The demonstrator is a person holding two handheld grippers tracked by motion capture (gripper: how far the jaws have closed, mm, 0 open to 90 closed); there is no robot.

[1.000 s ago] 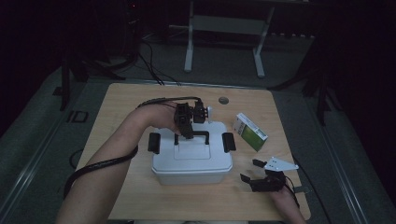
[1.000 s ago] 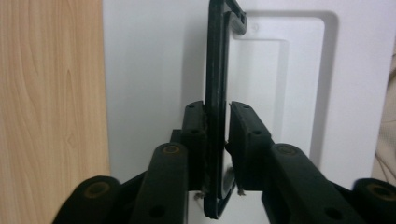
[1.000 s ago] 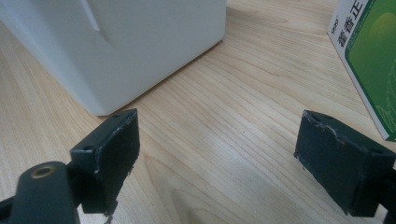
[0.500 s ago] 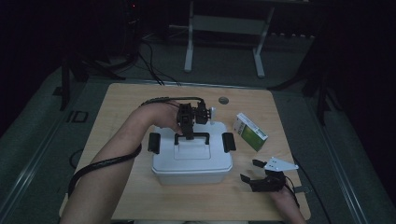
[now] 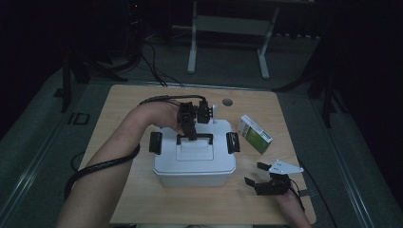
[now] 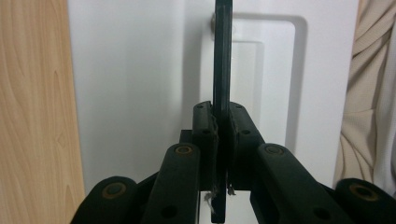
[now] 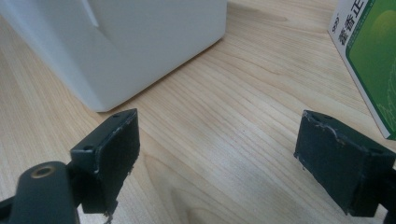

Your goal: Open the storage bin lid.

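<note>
A white storage box (image 5: 194, 159) sits near the middle of the wooden table (image 5: 133, 99), with a black latch on each of its left and right ends and a dark carry handle (image 5: 195, 138) across the far part of its lid. The left gripper (image 5: 191, 134) reaches over the box from the far-left side, held by the person's left hand (image 5: 164, 116), whose forearm crosses the table's left half with a black cable trailing beside it. In the left gripper view the two jaws are pressed together on the thin dark bar of the handle (image 6: 221, 93), which stands up on edge between the pads and runs away over the white lid (image 6: 140, 84); pale fabric shows along the right edge of that view. The right gripper (image 5: 256, 175) lies at the near right corner of the table, just right of the box and apart from it, its jaws spread wide. In the right gripper view the open jaws frame bare wood, with the box's white corner (image 7: 135, 42) at the far left. A green and white carton (image 5: 254, 133) lies to the right of the box, beyond the right gripper, and its edge shows at the far right of the right gripper view (image 7: 369, 56). A small round grey disc (image 5: 227, 102) rests near the table's far edge.
</note>
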